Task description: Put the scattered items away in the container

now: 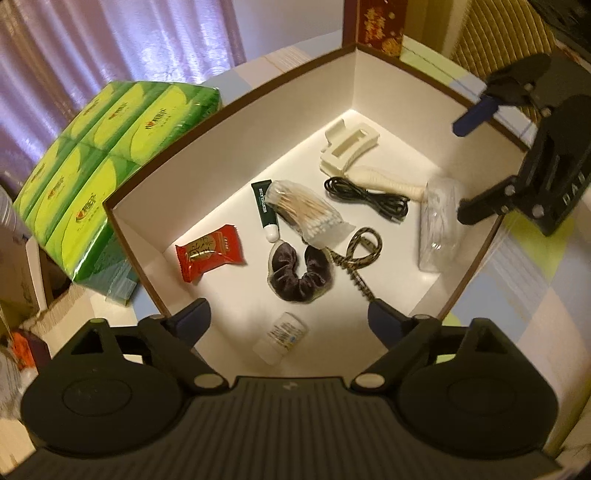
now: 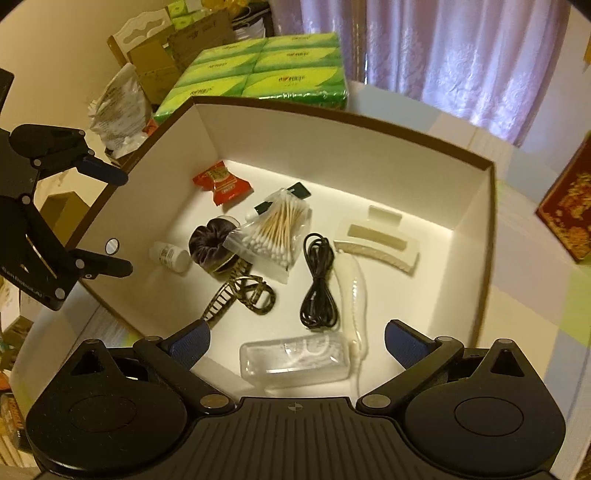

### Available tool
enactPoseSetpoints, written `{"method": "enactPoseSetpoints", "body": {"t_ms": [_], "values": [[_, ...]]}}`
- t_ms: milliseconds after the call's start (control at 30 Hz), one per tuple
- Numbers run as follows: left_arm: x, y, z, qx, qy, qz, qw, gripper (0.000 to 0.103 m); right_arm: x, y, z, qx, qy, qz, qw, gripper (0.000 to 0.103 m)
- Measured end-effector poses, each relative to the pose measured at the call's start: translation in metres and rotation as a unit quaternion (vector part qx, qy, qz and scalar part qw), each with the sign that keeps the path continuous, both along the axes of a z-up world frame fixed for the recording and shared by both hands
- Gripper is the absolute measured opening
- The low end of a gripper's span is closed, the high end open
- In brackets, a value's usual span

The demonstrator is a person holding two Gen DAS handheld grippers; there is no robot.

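A brown-rimmed box with white walls holds a red sweet packet, a bag of cotton swabs, a dark scrunchie, a leopard hair clip, a black cable, a cream hair claw, a small white bottle and a clear plastic case. My left gripper hangs open and empty over the bottle's side. Opposite, my right gripper is open and empty above the clear case.
A stack of green tissue packs lies against the box's far side. A red ornamented box stands on the chequered cloth. Cardboard boxes and a white bag crowd the room's edge, with purple curtains behind.
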State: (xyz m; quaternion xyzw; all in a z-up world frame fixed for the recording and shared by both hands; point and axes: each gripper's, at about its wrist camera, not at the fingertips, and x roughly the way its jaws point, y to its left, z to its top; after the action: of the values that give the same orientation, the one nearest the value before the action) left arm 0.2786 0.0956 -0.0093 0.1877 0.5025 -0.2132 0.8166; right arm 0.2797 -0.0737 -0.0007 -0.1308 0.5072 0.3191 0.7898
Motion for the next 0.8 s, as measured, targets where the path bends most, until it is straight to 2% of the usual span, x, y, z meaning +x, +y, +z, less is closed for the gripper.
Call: {"method": "enactPoseSetpoints", "body": {"t_ms": [333, 533, 800], "values": [[-0.024, -0.014, 0.013, -0.019, -0.008, 0.038, 0.9991, 0.096, -0.019, -0.015, 0.008, -0.006, -0.025, -0.033, 0.999, 0.103], [-0.033, -0.014, 0.020, -0.034, -0.003, 0.085, 0.9958, 0.098, -0.032, -0.022, 0.012, -0.007, -0.049, -0.054, 0.997, 0.103], [-0.053, -0.019, 0.034, -0.040, -0.029, 0.122, 0.9913, 0.101, -0.056, -0.032, 0.021, 0.025, -0.094, -0.092, 0.991, 0.103]]}}
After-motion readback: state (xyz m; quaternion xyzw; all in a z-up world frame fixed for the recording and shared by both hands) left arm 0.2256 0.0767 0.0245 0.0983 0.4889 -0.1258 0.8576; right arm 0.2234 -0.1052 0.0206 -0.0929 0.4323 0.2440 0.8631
